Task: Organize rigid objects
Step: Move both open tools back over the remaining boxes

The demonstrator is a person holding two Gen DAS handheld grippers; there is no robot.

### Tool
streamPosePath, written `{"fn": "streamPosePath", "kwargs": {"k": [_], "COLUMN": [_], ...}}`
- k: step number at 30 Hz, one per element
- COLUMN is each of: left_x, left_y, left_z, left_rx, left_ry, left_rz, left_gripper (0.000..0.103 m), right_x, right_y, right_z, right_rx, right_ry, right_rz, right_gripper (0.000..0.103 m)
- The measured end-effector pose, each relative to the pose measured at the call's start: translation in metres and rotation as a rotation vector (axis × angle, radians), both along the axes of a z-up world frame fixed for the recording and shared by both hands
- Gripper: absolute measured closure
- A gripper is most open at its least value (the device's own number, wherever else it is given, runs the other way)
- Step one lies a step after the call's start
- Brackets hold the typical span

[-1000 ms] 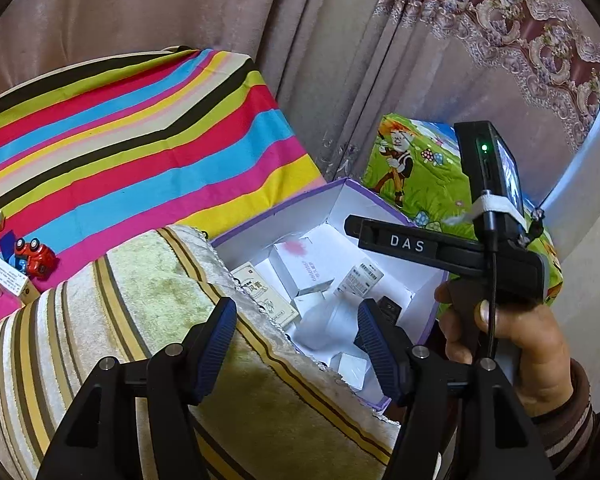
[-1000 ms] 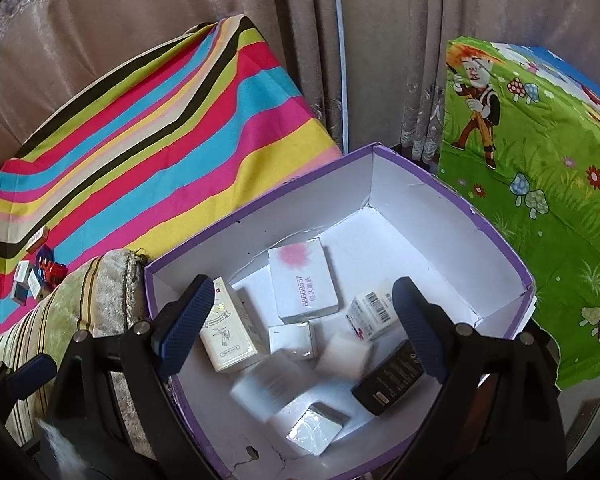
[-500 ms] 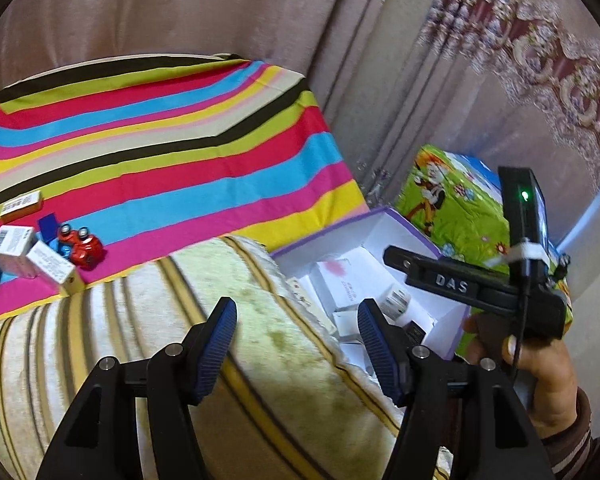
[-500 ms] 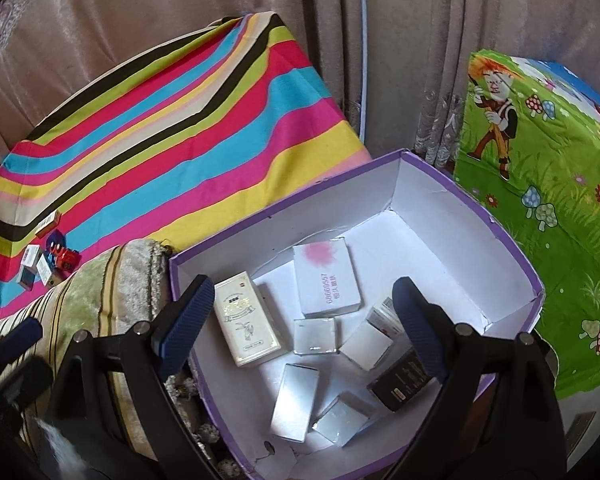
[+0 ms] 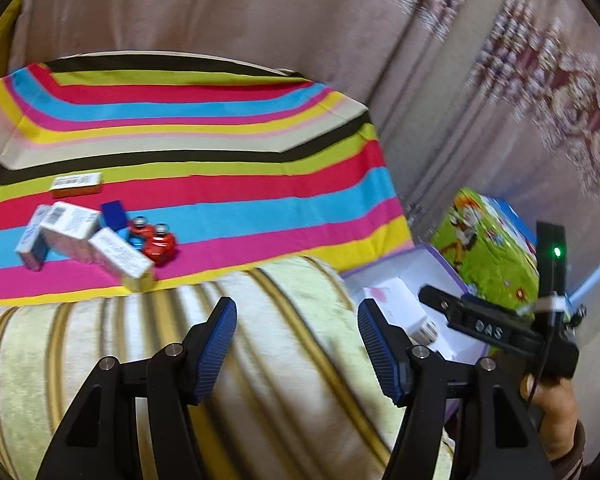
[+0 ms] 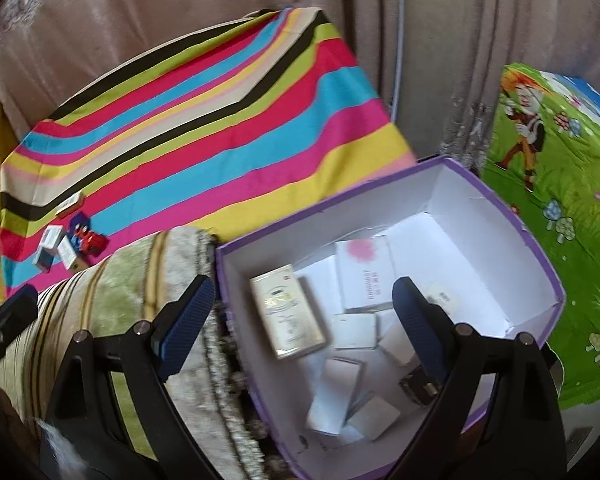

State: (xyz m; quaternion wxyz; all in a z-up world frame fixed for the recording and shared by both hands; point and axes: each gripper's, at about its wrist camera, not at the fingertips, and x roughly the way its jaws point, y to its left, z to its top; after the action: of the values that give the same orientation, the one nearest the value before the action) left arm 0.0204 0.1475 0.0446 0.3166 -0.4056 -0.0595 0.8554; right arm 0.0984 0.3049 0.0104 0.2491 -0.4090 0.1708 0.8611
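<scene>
The raised letters "DAS" are showing on the black plastic body of the right gripper (image 5: 488, 330), seen from the left wrist camera. A dark line of print is running down the white rectangular carton with a pink blot (image 6: 364, 276) lying in the purple-rimmed white cardboard box (image 6: 500, 208), but it is blurring too much to read. Print on the small white cartons (image 5: 74, 226) on the striped cloth is likewise proving illegible.
</scene>
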Motion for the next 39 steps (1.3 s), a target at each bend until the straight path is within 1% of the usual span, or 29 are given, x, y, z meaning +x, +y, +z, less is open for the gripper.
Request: {"fn": "streamPosePath", "kwargs": {"k": [3, 9, 16, 21, 26, 29, 33, 39], "left_x": [-0.009, -0.021, -0.029, -0.034, -0.039, -0.043, -0.048, -0.058], "left_y": [-0.021, -0.062, -0.096, -0.113, -0.125, -0.131, -0.139, -0.151], "left_z": [-0.001, -0.01, -0.015, -0.019, -0.022, -0.025, -0.027, -0.03], "left_rx": [0.003, 0.01, 0.015, 0.027, 0.022, 0.019, 0.016, -0.007], "left_ry": [-0.004, -0.039, -0.061, -0.075, -0.086, -0.101, -0.111, -0.124], "left_rz": [0.059, 0.166, 0.254, 0.292, 0.319, 0.337, 0.354, 0.388], "left_gripper": [0.039, 0.039, 0.039, 0.039, 0.039, 0.039, 0.039, 0.039], "right_x": [-0.009, -0.031, -0.052, -0.066, -0.083, -0.095, -0.11, -0.13], "right_y": [-0.015, -0.05, -0.08, -0.097, -0.113, -0.126, -0.136, -0.148], "right_z": [0.001, 0.002, -0.004, -0.008, -0.012, -0.016, -0.019, -0.022], "right_rx": [-0.006, -0.012, -0.001, 0.001, -0.011, -0.014, 0.0, -0.001], "right_ry": [0.001, -0.001, -0.035, -0.065, -0.09, -0.106, -0.128, -0.149], "right_rz": [0.041, 0.149, 0.256, 0.326, 0.391, 0.451, 0.476, 0.523], "right_gripper": [0.011, 0.011, 0.011, 0.011, 0.011, 0.011, 0.011, 0.011]}}
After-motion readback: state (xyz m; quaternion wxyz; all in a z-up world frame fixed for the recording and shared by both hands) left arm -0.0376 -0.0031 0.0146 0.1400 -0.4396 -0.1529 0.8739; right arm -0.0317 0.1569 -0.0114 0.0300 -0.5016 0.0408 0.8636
